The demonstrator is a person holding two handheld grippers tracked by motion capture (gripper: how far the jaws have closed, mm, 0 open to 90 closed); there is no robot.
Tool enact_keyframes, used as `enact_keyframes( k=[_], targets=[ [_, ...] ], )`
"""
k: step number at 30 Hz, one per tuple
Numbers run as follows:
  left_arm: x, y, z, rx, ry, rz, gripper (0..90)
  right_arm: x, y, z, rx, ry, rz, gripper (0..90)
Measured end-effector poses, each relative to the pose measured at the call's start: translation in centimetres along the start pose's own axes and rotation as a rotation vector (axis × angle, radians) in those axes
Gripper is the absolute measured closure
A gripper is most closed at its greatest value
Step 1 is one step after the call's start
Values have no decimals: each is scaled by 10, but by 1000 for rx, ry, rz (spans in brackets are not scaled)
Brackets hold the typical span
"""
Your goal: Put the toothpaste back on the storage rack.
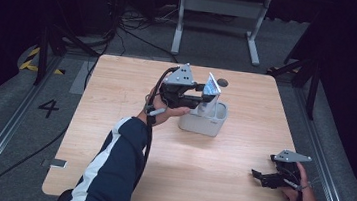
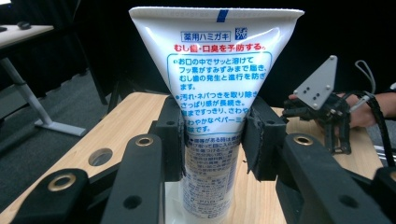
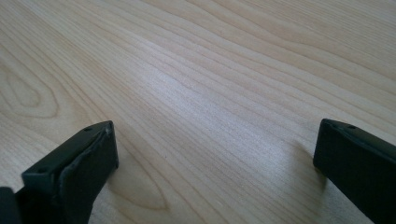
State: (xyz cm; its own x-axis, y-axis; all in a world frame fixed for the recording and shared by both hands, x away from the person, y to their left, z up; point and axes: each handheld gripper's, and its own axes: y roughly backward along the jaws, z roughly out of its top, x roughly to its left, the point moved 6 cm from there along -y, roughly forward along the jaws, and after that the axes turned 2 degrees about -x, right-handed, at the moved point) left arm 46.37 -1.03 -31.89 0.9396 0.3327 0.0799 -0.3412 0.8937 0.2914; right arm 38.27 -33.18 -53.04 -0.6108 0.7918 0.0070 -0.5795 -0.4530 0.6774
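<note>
High view: the left gripper (image 1: 206, 94) pinches a toothpaste tube (image 1: 211, 88) over the white holder (image 1: 206, 123) near the table's (image 1: 116, 99) middle; the tube seems partly inside, so seating it and letting go remain. Left gripper view: the pads clamp the printed tube's waist. Right gripper view: the right gripper (image 3: 210, 154), jaws spread, holds nothing near the table's right edge.

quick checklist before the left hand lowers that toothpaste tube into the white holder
1. Grip: left tongs clamp the white plastic toothpaste tube on both sides: ok.
2. Tube upright, crimped end up: ok.
3. Tube over the white rectangular holder: ok.
4. Holder's inside free: cannot tell.
5. Right tongs open, parked near the wooden table edge, away from the holder: ok.
</note>
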Motion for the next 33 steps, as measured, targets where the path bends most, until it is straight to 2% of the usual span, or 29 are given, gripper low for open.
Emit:
enact_keyframes(
  k=[9, 17, 33],
  targets=[
    [9, -18, -6, 6, 27, 26, 640, 0, 0, 0, 2, 1, 2, 2],
    [17, -29, -19, 29, 43, 54, 639, 0, 0, 0, 2, 2, 2, 2],
    [21, -43, -47, 77, 69, 69, 638, 0, 1, 0, 1, -2, 2, 2]
  ],
)
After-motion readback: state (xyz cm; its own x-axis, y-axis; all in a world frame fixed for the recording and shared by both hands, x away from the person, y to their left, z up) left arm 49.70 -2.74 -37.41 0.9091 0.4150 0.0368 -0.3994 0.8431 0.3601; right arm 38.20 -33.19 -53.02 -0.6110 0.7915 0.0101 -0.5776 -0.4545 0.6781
